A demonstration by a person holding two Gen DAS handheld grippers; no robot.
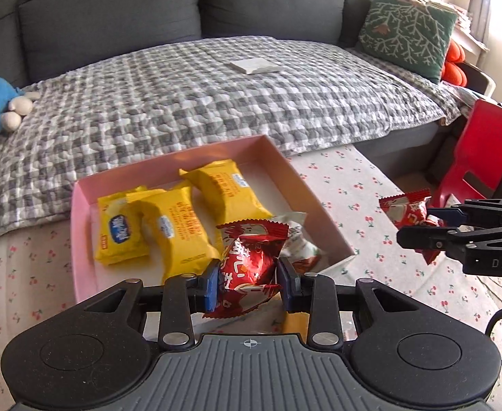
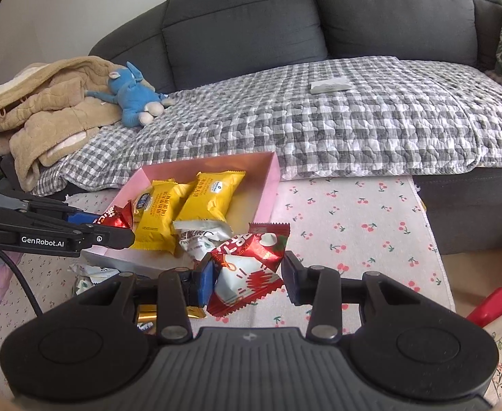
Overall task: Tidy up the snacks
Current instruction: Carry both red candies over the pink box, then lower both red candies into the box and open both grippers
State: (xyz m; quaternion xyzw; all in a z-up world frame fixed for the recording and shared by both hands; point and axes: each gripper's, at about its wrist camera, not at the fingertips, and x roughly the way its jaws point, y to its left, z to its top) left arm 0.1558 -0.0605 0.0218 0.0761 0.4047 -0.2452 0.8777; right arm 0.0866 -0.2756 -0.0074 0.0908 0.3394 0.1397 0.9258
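Left claw pinched on a red snack packet, pink box directly ahead and below it, nearer than for my right claw, which grips a red-and-white packet off the box's right corner.

A low surface covered by a cherry-print cloth carried the snacks. On it sat a shallow pink box, open-topped, its far edge near the sofa seat. Just beside the box's near corner, loose white snack packets lay on the cloth, and a gold-wrapped packet lay close by, partly hidden.
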